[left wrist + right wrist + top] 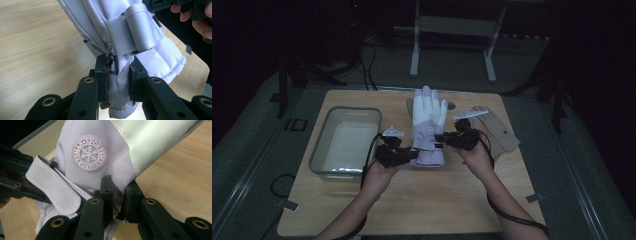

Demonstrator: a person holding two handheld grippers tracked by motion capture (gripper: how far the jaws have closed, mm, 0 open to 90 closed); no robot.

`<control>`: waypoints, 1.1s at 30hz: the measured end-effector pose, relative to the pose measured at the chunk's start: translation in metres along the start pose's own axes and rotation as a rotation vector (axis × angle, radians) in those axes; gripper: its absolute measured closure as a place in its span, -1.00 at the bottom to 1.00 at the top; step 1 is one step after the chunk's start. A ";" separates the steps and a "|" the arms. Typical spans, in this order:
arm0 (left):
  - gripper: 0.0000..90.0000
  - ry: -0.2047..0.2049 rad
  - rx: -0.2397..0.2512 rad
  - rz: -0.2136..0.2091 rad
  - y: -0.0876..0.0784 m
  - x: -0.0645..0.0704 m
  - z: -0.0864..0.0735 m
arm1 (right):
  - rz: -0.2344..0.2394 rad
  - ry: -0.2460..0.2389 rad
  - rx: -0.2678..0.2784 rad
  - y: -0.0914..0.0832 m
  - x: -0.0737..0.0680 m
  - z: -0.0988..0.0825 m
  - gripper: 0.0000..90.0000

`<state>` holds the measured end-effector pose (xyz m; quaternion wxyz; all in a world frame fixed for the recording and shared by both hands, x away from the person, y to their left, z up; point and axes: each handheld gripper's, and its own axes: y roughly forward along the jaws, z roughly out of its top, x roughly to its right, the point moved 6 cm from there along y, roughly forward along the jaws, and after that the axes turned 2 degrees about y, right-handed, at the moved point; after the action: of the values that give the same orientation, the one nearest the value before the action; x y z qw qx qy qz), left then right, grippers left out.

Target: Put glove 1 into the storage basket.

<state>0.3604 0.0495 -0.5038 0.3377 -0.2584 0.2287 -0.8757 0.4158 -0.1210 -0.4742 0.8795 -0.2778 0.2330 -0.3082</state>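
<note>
A lilac and white ski glove (pixel 428 125) lies flat at the middle of the wooden table (pixel 412 200), fingers pointing away. Its round snowflake badge (pixel 89 153) and wrist strap (pixel 57 192) face up. My left gripper (pixel 408 155) is at the cuff's left side, shut on a fold of cuff fabric (pixel 118 82) beside a small black clip (pixel 113 64). My right gripper (pixel 441 137) is at the right side near the wrist, shut on the glove's edge (pixel 119 195). The left gripper (pixel 15 177) also appears beyond the strap.
A clear plastic bin (pixel 352 109) stands on the left part of the table, close to my left hand. A tan glove (pixel 497 131) lies to the right of my right gripper. Metal frame legs (pixel 414 50) stand on the floor beyond the far edge.
</note>
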 end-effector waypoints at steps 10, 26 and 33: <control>0.64 0.026 0.007 0.025 -0.039 -0.022 0.011 | 0.028 -0.036 0.032 0.011 -0.028 0.031 0.77; 0.64 0.007 0.016 0.085 -0.102 -0.066 0.006 | 0.074 -0.109 0.025 0.053 -0.081 0.077 0.78; 0.64 0.002 -0.003 0.120 -0.131 -0.089 -0.001 | 0.105 -0.130 0.010 0.080 -0.106 0.092 0.78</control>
<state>0.3545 0.2008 -0.4556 0.3889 -0.2438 0.2456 -0.8538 0.4280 0.0346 -0.4312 0.9092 -0.2800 0.1879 -0.2441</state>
